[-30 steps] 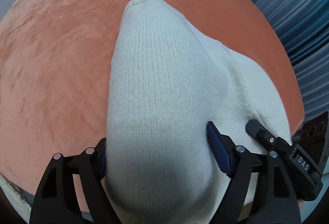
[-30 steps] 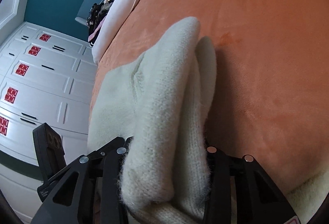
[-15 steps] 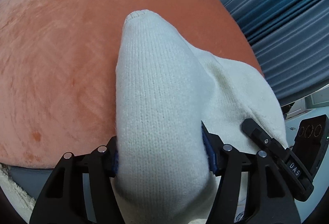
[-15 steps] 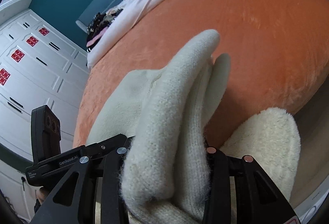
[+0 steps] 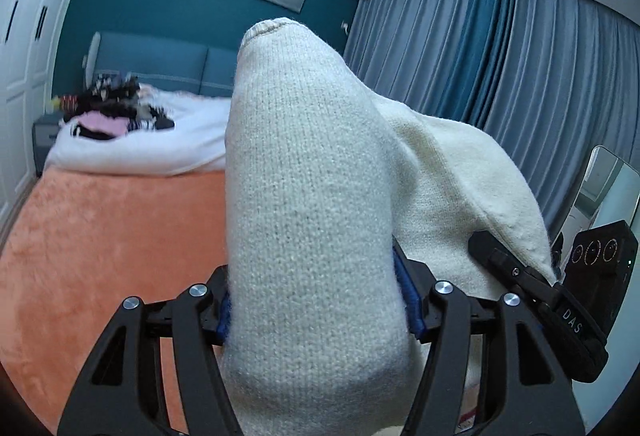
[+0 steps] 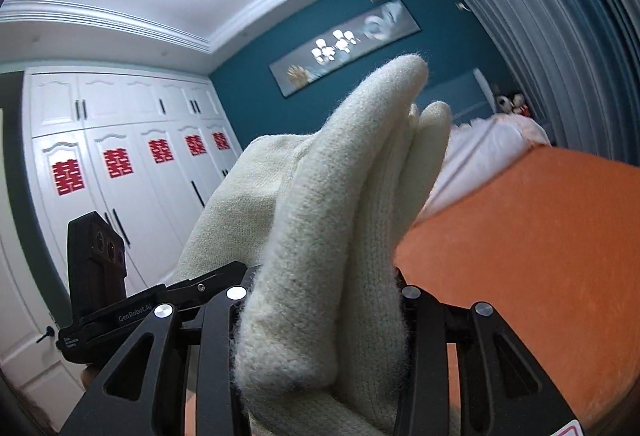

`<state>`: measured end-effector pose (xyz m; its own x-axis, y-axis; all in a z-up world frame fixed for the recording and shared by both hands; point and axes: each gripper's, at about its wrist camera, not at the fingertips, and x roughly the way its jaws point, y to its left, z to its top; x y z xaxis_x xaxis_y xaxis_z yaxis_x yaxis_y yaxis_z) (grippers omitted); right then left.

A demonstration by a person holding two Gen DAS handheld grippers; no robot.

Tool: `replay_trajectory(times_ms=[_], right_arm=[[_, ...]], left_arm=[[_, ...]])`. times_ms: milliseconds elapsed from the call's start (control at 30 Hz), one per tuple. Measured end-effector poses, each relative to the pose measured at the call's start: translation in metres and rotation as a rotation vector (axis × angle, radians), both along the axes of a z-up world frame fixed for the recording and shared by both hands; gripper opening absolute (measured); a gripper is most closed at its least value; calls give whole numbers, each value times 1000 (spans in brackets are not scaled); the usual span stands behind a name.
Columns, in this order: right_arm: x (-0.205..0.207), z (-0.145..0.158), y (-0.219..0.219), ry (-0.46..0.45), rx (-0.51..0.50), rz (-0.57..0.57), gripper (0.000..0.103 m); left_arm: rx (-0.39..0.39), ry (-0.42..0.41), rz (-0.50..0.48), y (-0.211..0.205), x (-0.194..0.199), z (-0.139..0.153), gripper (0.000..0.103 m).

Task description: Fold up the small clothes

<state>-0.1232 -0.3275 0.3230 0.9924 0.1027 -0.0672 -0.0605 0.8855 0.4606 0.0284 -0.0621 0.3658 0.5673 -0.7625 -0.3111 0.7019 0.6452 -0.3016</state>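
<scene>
Left gripper (image 5: 320, 310) pinches a cream knit garment (image 5: 312, 196); right gripper (image 6: 322, 300) pinches bunched folds of it too. Garment held up above the orange blanket (image 5: 100, 236), clear of it. White wardrobe (image 6: 120, 176) beyond.

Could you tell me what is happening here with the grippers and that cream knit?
A person is working with two handheld grippers on a cream knitted garment, most likely a small sweater. The left gripper is clamped on one bunched part of it, and the right gripper is clamped on another thick fold. Both hold the knit up in the air above the orange blanket on the bed, so it is not yet laid out for folding. A heap of other clothes lies on the white bedding near the headboard.
</scene>
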Motion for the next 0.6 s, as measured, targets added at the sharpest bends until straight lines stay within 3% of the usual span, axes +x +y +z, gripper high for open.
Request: replay_trajectory(times_ms=[167,300,400,500,600], right_arm=[[40,34,29,-94,-14,101,37],[93,18,51,-23,35,180,38],[150,-30,67,117,50,201,38],[212,-120,77,317,86,239,45],[256,-237,72,682,124,149,45]], left_arm=[[-32,-82,87,48,28,36,62],[6,-23,166,75,68,13,62],[61,106,227,96,107,-48,63],[126,256,294,100,164,-145,65],[307,408,417,108,192,-251,56]])
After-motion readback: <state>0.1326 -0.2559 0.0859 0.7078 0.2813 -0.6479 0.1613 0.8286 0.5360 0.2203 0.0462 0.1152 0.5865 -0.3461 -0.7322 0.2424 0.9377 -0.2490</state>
